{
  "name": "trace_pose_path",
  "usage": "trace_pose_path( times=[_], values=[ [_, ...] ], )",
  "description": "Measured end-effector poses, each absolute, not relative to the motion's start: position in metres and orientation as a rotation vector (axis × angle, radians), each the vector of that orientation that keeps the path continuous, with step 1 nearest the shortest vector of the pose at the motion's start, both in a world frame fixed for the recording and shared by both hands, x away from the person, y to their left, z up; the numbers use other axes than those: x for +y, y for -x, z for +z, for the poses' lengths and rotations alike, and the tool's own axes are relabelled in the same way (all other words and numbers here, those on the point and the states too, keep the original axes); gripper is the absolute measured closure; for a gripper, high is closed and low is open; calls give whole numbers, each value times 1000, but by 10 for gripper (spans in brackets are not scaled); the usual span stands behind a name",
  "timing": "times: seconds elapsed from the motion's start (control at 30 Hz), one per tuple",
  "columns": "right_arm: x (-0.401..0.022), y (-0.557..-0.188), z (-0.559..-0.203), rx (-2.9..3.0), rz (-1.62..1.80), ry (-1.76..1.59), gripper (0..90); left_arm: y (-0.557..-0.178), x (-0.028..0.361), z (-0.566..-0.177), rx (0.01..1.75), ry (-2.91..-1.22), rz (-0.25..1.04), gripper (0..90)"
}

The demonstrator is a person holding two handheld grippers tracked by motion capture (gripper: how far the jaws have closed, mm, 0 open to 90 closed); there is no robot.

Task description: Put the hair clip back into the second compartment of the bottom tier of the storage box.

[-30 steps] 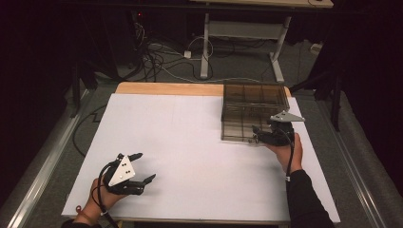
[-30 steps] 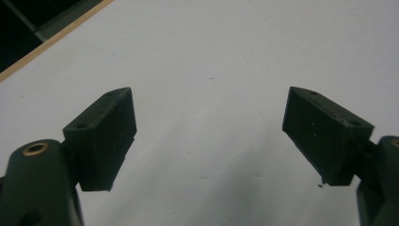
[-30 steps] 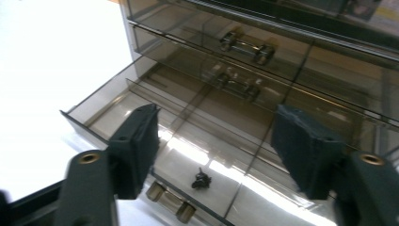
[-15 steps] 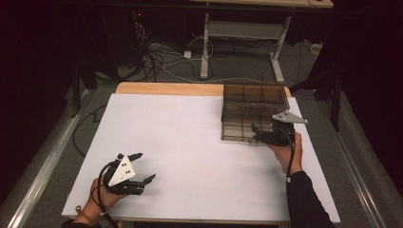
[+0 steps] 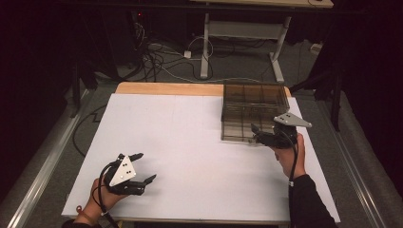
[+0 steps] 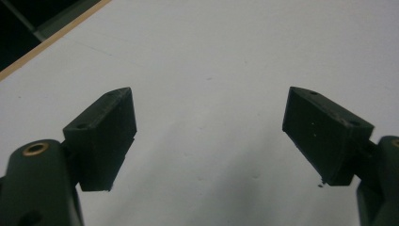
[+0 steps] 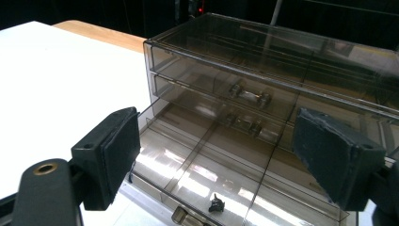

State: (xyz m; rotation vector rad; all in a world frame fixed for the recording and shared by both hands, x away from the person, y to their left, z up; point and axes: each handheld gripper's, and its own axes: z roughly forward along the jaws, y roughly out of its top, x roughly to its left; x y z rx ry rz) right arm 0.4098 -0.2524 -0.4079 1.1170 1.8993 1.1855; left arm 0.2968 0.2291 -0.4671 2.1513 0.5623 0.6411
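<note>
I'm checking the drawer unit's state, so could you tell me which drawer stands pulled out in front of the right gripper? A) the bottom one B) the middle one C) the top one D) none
A: in the right gripper view the bottom drawer juts out toward the open right gripper, while the two drawers above sit flush in the drawer unit.

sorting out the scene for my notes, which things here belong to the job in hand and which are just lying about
In the job:
- drawer unit, bottom drawer pulled out
- small dark piece in that drawer
- right gripper, open

Lying about:
- left gripper, open over the bare table
- floor cables

No readable text, labels, brands, numbers or signs anywhere.
</note>
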Motion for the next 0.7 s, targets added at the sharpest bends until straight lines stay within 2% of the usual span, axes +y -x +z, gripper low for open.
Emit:
trace_pose_path(
  times=[0.7],
  values=[
    [-240, -391, -402, 1890, 1162, -1033, 158, -297, 229, -467, 562, -2153, 639, 171]
  ],
)
